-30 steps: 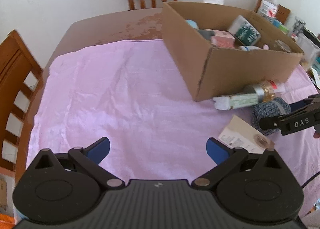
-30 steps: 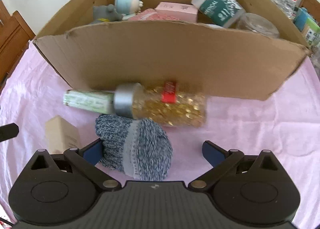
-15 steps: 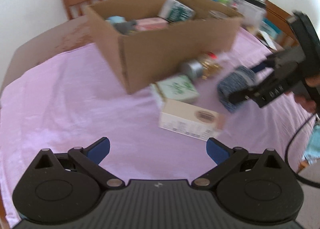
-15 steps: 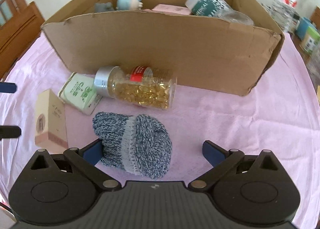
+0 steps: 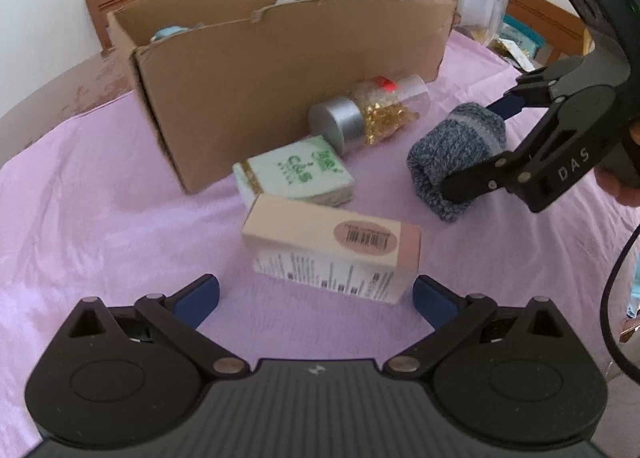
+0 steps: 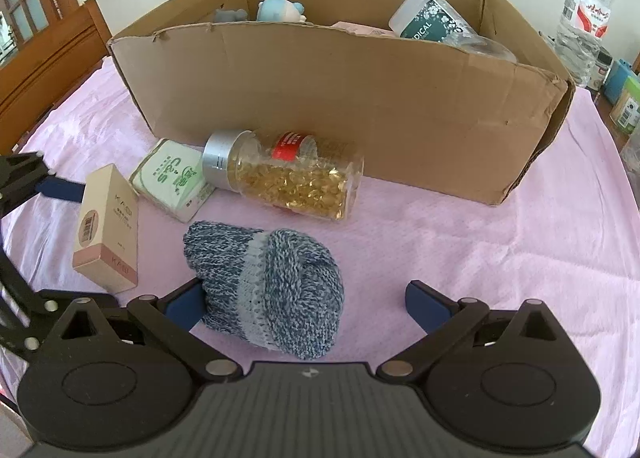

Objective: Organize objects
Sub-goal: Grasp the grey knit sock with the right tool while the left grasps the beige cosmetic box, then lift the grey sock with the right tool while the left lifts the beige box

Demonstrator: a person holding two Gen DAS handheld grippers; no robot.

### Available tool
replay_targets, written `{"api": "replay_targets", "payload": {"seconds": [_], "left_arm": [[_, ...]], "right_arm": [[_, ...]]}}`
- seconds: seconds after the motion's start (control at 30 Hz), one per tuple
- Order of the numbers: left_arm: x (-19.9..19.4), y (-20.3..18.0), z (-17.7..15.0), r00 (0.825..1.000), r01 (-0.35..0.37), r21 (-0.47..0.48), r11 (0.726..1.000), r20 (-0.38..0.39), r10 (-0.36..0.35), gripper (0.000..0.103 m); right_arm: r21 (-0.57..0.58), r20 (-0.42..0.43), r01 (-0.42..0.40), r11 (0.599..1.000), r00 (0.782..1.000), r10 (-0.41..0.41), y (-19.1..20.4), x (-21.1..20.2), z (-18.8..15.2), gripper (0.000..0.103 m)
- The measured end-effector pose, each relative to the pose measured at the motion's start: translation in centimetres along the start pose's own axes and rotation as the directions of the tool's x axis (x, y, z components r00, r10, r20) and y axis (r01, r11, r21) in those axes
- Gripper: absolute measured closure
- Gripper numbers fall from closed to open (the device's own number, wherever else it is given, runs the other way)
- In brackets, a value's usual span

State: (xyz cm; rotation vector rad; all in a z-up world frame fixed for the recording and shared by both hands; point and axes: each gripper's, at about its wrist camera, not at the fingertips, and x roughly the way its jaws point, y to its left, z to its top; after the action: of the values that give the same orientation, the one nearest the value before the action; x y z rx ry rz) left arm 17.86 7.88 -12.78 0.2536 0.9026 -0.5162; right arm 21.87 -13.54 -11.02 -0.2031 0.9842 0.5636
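A cream and pink carton (image 5: pixel 332 254) lies on the pink cloth between the open jaws of my left gripper (image 5: pixel 316 300); it also shows in the right wrist view (image 6: pixel 107 234). A rolled blue-grey sock (image 6: pixel 266 286) lies between the open jaws of my right gripper (image 6: pixel 308 304), against its left finger; the sock shows in the left wrist view too (image 5: pixel 456 158). A green and white box (image 5: pixel 296 176) and a jar of golden capsules (image 6: pixel 284 178) lie in front of the cardboard box (image 6: pixel 340 98), which holds several items.
Wooden chairs (image 6: pixel 44 66) stand around the table. A water bottle (image 6: pixel 584 22) and small packs stand at the right behind the box. A glass jar (image 5: pixel 478 2) stands beyond the box's far corner. A black cable (image 5: pixel 612 298) hangs from the right gripper.
My left gripper swung right and closed in on the cream carton, which now sits between its jaws. My right gripper stayed at the sock, still open.
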Motion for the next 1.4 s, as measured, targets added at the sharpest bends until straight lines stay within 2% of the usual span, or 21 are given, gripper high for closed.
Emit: {"api": "replay_targets", "payload": {"seconds": [0.13,0.33,0.53,0.8,0.93,1.13,1.4], "left_arm": [[0.3,-0.1,0.6,1.0,0.006,0.002,1.0,0.016,-0.006,0.003],[0.2,-0.1,1.0,0.999,0.017,0.019,1.0,0.043,-0.018,0.021],[-0.1,0.4,1.1,0.999,-0.003,0.001,1.0,0.035,0.003,0.022],[-1.4,1.6,0.7,0.998,-0.057,-0.01,0.998,-0.013,0.056,0.022],[-1.3,1.8,0.5,0.997,-0.074,-0.017,0.997,-0.02,0.074,0.022],[-0.5,1.9,0.8,0.999,-0.046,-0.055,0.997,0.018,0.047,0.021],[-0.9,2.0,0.4,0.999,-0.029,-0.027,0.999,0.02,0.03,0.019]], "right_arm": [[-0.014,0.006,-0.008,1.0,1.0,0.008,-0.1,0.1,-0.1,0.0],[-0.041,-0.04,-0.028,0.999,0.999,0.027,0.0,-0.7,-0.5,0.0],[-0.068,-0.042,-0.032,0.997,0.999,0.029,1.2,-1.6,-1.5,0.0],[-0.113,-0.034,0.029,0.993,0.999,-0.033,3.0,-0.3,-1.0,0.0],[-0.085,-0.014,0.052,0.995,0.998,-0.053,3.0,0.5,0.0,0.0],[-0.074,-0.007,0.061,0.995,0.998,-0.062,3.2,0.8,0.2,0.0],[-0.057,-0.005,0.072,0.996,0.997,-0.073,3.4,0.9,0.2,0.0]]}}
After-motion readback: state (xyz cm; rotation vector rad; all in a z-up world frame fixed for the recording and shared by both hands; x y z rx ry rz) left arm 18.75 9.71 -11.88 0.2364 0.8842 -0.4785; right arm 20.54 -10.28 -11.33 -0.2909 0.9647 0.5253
